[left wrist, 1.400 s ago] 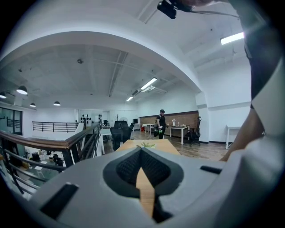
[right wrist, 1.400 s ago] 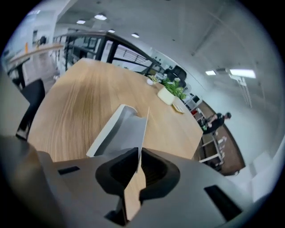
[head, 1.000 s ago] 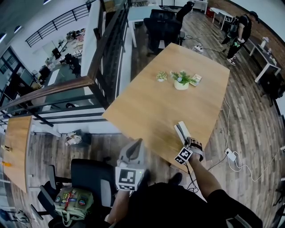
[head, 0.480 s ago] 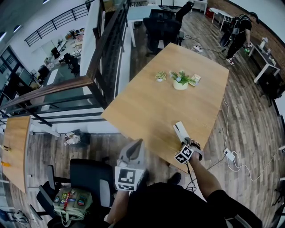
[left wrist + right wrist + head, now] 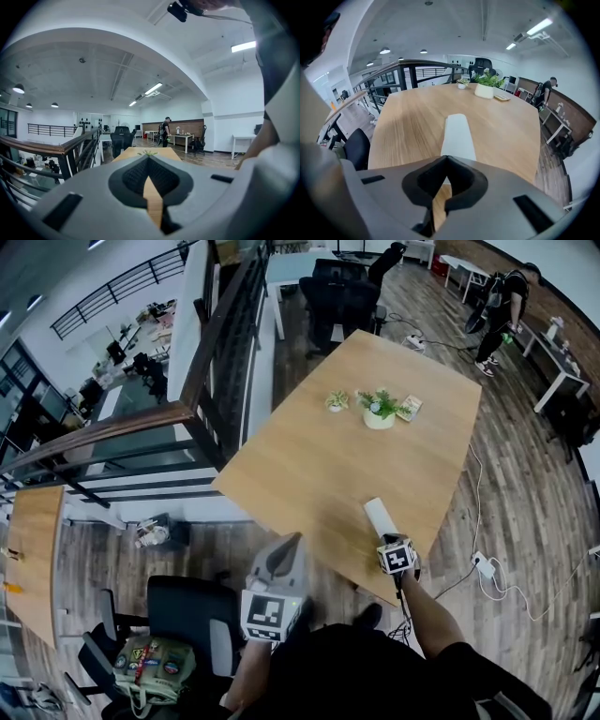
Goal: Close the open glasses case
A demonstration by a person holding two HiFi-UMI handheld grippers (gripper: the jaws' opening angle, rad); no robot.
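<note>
The white glasses case (image 5: 379, 517) lies flat near the front right edge of the wooden table (image 5: 309, 460), and its lid looks down. In the right gripper view the case (image 5: 458, 135) stretches away just beyond the jaws. My right gripper (image 5: 387, 539) hovers at the case's near end, tilted down, shut, with nothing between its fingertips (image 5: 446, 160). My left gripper (image 5: 292, 540) is held still off the table's near edge, to the left of the case. It points level across the table, and its tips (image 5: 148, 157) meet, shut and empty.
A potted plant (image 5: 380, 409), a smaller plant (image 5: 336, 401) and a small packet (image 5: 411, 409) stand at the table's far end. A black chair (image 5: 183, 613) and a backpack (image 5: 155, 667) sit at lower left. A railing (image 5: 141, 423) runs on the left. A person (image 5: 502, 296) stands far right.
The right gripper rolled so that its marker cube faces up, and its jaws went from open to shut. The case, which showed a raised lid, now looks flat. The left gripper has not moved.
</note>
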